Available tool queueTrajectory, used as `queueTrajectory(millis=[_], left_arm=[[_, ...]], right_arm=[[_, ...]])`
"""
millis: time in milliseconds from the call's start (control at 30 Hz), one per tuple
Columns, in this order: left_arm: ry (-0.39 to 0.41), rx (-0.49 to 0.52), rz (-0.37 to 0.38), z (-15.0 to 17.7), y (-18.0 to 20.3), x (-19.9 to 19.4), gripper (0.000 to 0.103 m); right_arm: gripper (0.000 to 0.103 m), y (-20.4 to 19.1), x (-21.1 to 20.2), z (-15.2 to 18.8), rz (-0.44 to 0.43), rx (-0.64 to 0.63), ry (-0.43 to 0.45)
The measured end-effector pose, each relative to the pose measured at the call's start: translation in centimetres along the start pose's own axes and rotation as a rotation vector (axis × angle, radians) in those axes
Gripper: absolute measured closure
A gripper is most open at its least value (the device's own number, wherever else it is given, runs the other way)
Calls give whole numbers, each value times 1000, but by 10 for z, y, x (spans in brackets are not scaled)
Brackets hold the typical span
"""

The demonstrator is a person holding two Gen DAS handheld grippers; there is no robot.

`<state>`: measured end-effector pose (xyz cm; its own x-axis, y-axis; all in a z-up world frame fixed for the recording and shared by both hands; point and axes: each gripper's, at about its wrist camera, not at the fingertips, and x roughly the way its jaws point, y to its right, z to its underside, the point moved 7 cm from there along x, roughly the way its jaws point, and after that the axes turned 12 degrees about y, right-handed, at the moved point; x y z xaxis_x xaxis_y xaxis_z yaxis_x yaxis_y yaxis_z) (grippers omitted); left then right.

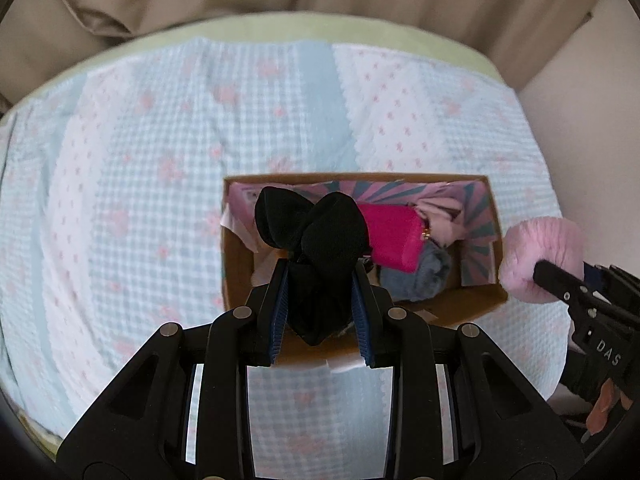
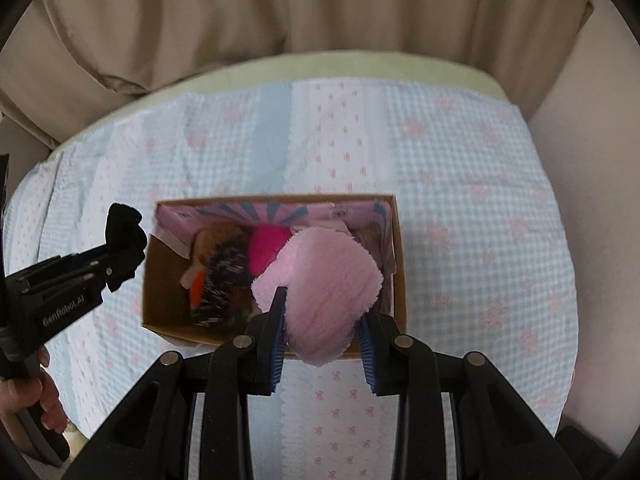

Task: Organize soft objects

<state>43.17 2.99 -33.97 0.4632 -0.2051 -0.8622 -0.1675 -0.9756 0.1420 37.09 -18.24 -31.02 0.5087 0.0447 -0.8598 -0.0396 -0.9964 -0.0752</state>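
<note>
Two grippers: each pinches one soft item above the same cardboard box.
Left gripper: lower centre of the left wrist view; blue-padded fingers drawn in partway and pressed against both sides of a black cloth bundle; seen again at the left edge of the right wrist view, where the jaw gap cannot be made out.
Black cloth bundle: bunched, bulging past the fingertips, hanging over the left half of the box in the left wrist view; left of the box in the right wrist view.
Cardboard box: open-topped, resting on the quilt, centre of both views; pink and teal striped lining on its far wall.
Box contents: magenta zip pouch mid-box, a grey-blue fuzzy item just in front of it, pale pink fabric toward the right corner; the right wrist view adds a dark speckled fuzzy piece with an orange scrap beside it.
Right gripper: lower centre of its own view; fingers held fairly wide, clamping a pink fleece piece.
Pink fleece piece: fluffy, covering the box's right half in the right wrist view; at the right edge of the left wrist view, just outside the box's right wall.
Quilt: pale blue gingham with pink flowers, under everything.
</note>
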Motion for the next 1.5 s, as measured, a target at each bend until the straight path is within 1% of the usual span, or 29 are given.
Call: queueTrajectory(millis=[167,267,333,400,433,467,500,533,600,633,700,867,1067,1267,1367,1500], left_arm=[[-77,-7,-1,7,7,40,77],[-110,3,6,14,16,56,77],[-124,8,4,14,19,65,77],[-128,5,3,10,20,71,77],[-127,0,8,8,20,72,71],[-135,-6,7,6,20,74,46],[-149,-11,-13,7,17,76,26],[-146,-16,-34,6,14,76,0],[-111,-39,-38,2,10,72,0],[-120,-52,-36,3,8,72,1],[-128,-68,-32,6,5,71,0],[-124,-66,-35,10,5,62,0],[-100,-60,-30,10,10,36,0],[-53,-41,-31,11,17,-9,0],[-16,-40,-26,10,21,-38,0],[48,-44,-24,8,27,-87,0]], right_arm=[[74,7,36,11,-12,-23,-85],[74,7,53,21,-49,-12,-132],[74,3,60,25,-91,-5,-148],[74,0,65,29,-111,-10,-158],[74,-3,67,30,-128,-12,-161],[66,-6,69,30,-153,-8,-161],[51,-9,70,30,-179,-1,-162],[43,-12,71,31,-201,4,-161],[6,-16,71,32,-215,-6,-161],[1,-17,71,33,-216,-12,-165],[1,-16,71,35,-207,-11,-168],[0,-11,68,38,-175,-8,-172],[0,-8,48,33,-163,-3,-132],[0,-8,9,25,-152,-3,-71],[1,-8,-17,21,-144,-9,-32],[1,-8,-57,15,-147,-12,29]])
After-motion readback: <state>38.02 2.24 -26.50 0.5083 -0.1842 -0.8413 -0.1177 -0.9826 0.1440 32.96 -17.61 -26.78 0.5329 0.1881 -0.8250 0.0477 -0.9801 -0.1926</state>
